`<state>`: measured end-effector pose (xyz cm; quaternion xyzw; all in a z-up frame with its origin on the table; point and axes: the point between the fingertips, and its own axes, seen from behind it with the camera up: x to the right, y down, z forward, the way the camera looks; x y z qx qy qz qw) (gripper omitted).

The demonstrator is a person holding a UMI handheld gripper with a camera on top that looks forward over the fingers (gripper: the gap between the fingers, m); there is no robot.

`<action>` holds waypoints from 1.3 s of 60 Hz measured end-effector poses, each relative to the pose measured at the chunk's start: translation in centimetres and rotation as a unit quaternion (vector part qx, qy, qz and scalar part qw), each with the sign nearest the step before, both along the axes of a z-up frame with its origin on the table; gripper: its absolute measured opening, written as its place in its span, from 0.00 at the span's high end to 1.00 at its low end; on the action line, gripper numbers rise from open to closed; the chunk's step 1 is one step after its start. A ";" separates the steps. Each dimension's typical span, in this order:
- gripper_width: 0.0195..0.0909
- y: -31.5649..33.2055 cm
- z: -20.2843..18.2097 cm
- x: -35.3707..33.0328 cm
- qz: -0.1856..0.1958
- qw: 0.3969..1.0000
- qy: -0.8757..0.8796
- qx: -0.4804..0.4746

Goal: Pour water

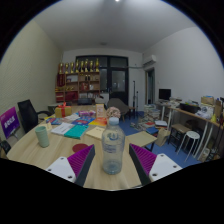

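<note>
Standing upright at bottom centre of the frame, clear water bottle [113, 147] sits between the gripper [113, 160] pads, apparently clamped, long axis vertical; pale cup [42, 135] waits at middle left on the table [60, 150].

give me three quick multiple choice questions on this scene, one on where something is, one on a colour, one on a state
1. Where is the water bottle?
A. between the fingers
B. on the shelf
C. on a chair

2. What colour are the finger pads?
A. green
B. yellow
C. purple

3. How is the bottle standing?
A. lying flat
B. upright
C. upside down

Answers: 1 A, a finger shows on either side of it. 2 C, both inner faces look purple. 3 B, its cap points up above the wooden table.
</note>
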<state>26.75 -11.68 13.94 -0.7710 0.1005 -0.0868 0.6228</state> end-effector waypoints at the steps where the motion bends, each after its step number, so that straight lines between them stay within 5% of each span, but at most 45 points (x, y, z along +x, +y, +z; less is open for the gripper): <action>1: 0.17 0.5 -0.4 0.3 0.003 1.000 -0.001 0.001; 14: 0.18 5.9 -4.3 1.2 0.040 0.999 0.005 0.008; 26: 0.18 9.7 -5.1 2.6 0.031 0.999 0.012 0.027; 29: 0.41 10.5 -5.6 2.3 0.033 0.999 0.018 0.022; 40: 0.50 11.4 -5.5 2.2 -0.007 1.000 0.007 0.030; 44: 0.61 11.5 -6.0 2.1 -0.014 1.000 0.007 0.007; 50: 0.63 11.6 -4.2 1.0 -0.006 1.000 0.017 -0.022; 60: 0.63 14.0 4.0 -4.4 0.022 0.988 -0.144 -0.042; 71: 0.64 18.5 11.5 -13.0 0.074 0.859 -0.494 -0.115; 78: 0.64 22.4 9.3 -20.3 0.106 0.692 -0.694 -0.167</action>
